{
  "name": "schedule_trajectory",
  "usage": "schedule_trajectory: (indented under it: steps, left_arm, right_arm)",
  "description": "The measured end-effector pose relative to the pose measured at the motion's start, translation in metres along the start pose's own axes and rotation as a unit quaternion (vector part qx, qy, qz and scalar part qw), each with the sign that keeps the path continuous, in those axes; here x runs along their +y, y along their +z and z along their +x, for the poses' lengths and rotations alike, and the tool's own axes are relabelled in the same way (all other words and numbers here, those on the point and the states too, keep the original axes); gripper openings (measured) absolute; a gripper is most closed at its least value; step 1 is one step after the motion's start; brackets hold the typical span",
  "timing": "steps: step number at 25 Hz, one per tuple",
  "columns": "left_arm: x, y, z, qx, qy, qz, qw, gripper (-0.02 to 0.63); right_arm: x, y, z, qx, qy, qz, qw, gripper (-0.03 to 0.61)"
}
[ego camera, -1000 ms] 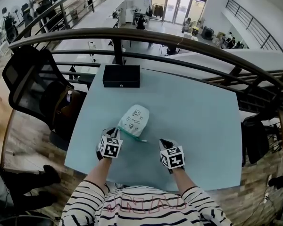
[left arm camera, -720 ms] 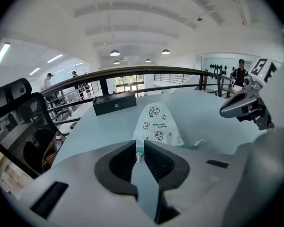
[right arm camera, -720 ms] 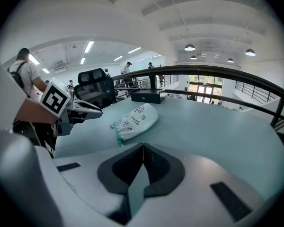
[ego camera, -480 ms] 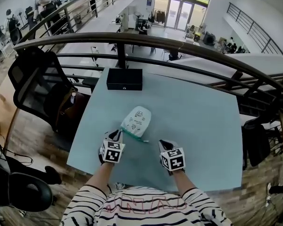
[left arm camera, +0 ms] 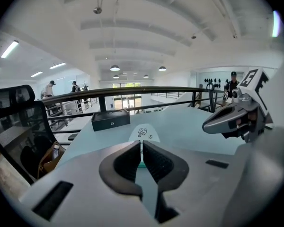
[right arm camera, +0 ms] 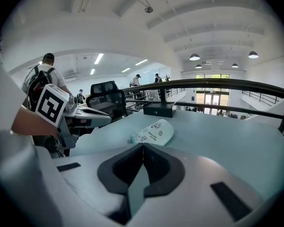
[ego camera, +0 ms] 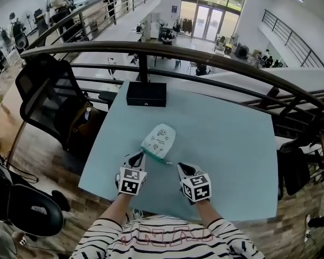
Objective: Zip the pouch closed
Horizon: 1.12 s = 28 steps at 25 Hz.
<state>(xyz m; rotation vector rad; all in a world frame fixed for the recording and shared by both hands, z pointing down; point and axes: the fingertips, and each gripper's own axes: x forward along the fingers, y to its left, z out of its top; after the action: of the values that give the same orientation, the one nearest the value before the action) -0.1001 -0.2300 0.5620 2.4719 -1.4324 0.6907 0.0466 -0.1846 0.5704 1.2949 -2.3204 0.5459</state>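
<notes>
Left gripper (ego camera: pixel 137 157), right gripper (ego camera: pixel 181 168) closed, empty — pouch (ego camera: pixel 160 140) whole in head view, half-hidden behind left jaws

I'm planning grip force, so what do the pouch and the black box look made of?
The pouch: probably soft fabric, matte white, printed drawings, teal zip edge, rounded outline. The black box: rigid, matte, perhaps plastic or leatherette; straight edges, crisp corners.

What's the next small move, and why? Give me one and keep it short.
Probably open the left gripper and lower it onto the near corner of the pouch to steady it. Both it and the right gripper are shut with nothing between their jaws, short of the pouch, which lies flat on the table with its teal zip edge facing them.
</notes>
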Motion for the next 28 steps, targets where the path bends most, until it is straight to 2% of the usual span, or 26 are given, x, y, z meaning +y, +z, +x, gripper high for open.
schedule_trajectory:
  steps: [6, 15, 28]
  left_arm:
    - [-0.014, 0.02, -0.022, -0.033, -0.019, 0.01, 0.9992, 0.029]
    - [-0.034, 0.03, -0.055, -0.065, -0.024, -0.005, 0.9976, 0.026]
    - [-0.043, 0.023, -0.066, -0.062, -0.021, -0.012, 0.9978, 0.025]
  right_arm:
    - [0.022, 0.017, -0.005, -0.028, 0.027, 0.003, 0.999, 0.028]
    - [0.039, 0.025, -0.016, -0.049, 0.03, -0.009, 0.998, 0.028]
    - [0.04, 0.022, -0.022, -0.05, 0.024, -0.008, 0.998, 0.028]
